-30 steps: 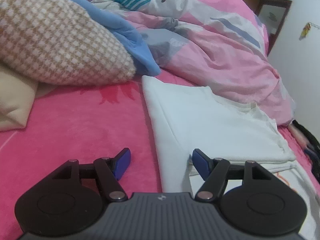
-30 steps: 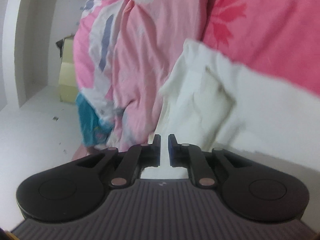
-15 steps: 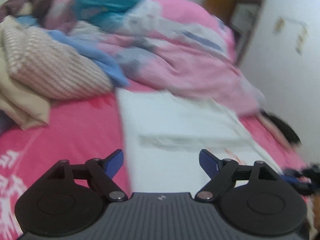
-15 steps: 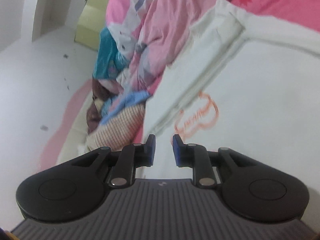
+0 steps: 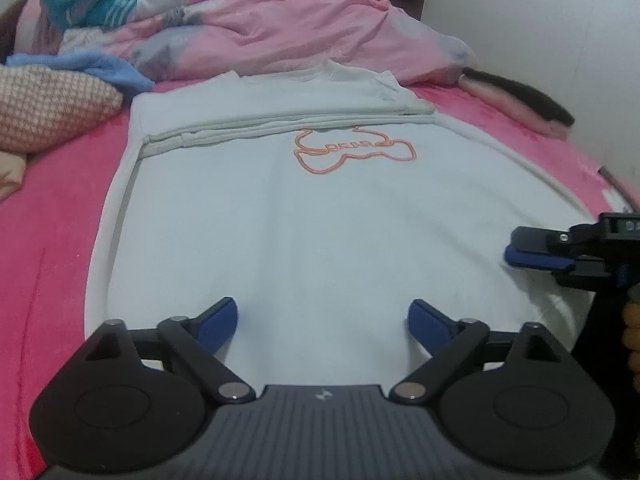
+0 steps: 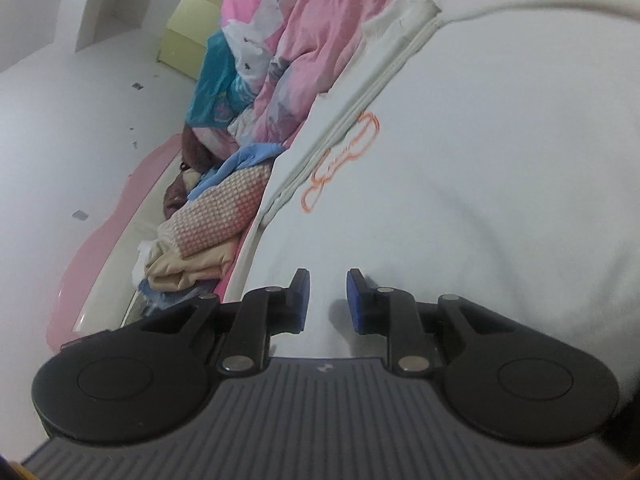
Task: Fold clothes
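White T-shirt (image 5: 320, 216) with an orange outline print (image 5: 354, 152) lies spread flat on the pink bed (image 5: 52, 216), its far end folded over into a band just beyond the print. Beyond the T-shirt a rumpled pink quilt (image 5: 288, 28) is heaped, and off the T-shirt's far left corner sit a checked knit garment (image 5: 48, 112) and a blue cloth (image 5: 100, 70). The left hand-held gripper (image 5: 323, 320) hangs over the T-shirt's near edge, its blue pads (image 5: 218, 326) standing far apart after just widening, with only flat fabric below them and nothing pinched. The right hand-held gripper (image 6: 328, 300) hovers low at the T-shirt's right edge, turned on its side; its pads (image 6: 356, 304) are a narrow gap apart, with nothing clamped between them.
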Demonstrator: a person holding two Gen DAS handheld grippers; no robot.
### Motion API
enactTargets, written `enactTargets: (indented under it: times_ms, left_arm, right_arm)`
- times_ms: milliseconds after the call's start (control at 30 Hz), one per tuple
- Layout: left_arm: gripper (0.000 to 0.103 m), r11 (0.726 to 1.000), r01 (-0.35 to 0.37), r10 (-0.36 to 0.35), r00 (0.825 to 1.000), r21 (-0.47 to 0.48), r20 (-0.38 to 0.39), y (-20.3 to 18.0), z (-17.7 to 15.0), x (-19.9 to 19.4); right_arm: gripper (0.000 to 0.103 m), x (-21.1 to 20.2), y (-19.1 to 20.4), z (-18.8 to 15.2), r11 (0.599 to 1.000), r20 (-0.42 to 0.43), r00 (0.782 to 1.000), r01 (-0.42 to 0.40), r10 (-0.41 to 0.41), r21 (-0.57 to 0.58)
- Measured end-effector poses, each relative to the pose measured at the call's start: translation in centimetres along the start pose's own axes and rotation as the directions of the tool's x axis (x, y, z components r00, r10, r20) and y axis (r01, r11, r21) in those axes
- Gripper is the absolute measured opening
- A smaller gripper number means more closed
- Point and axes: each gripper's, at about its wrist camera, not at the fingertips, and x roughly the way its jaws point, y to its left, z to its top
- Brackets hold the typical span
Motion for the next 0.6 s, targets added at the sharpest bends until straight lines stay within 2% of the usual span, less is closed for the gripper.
enactTargets:
  times_ms: [100, 233, 367, 533, 600]
  left_arm:
    - [0.100, 0.999, -0.041, 0.041, 0.999, 0.028, 0.010, -1.0, -0.6, -0.2]
    - [0.100, 0.998, -0.059, 0.059, 0.998, -0.015, 0.036, -1.2, -1.2, -0.6]
    - [0.101, 0.996, -0.074, 0.076, 0.995, -0.048, 0.062, -1.4, -1.7, -0.9]
    - [0.101, 0.995, -0.080, 0.086, 0.993, -0.063, 0.086, -1.4, -2.2, -1.1]
    - [0.102, 0.994, -0.078, 0.084, 0.992, -0.072, 0.090, -1.3, -2.3, -1.2]
  right_arm:
    - [0.019, -0.9, -0.4, -1.2, 1.000, 0.003, 1.000, -0.025, 0.025, -0.009]
    - [0.019, -1.5, -0.6, -2.7, 0.998, -0.011, 0.999, -0.041, 0.041, -0.040]
    - [0.019, -2.5, -1.0, -4.3, 0.998, -0.001, 0.998, -0.063, 0.063, -0.020]
    - [0.019, -3.6, -1.8, -6.6, 0.998, -0.034, 0.998, -0.054, 0.055, 0.027]
    - [0.021, -4.3, -1.5, -7.3, 1.000, -0.049, 0.998, -0.026, 0.027, 0.015]
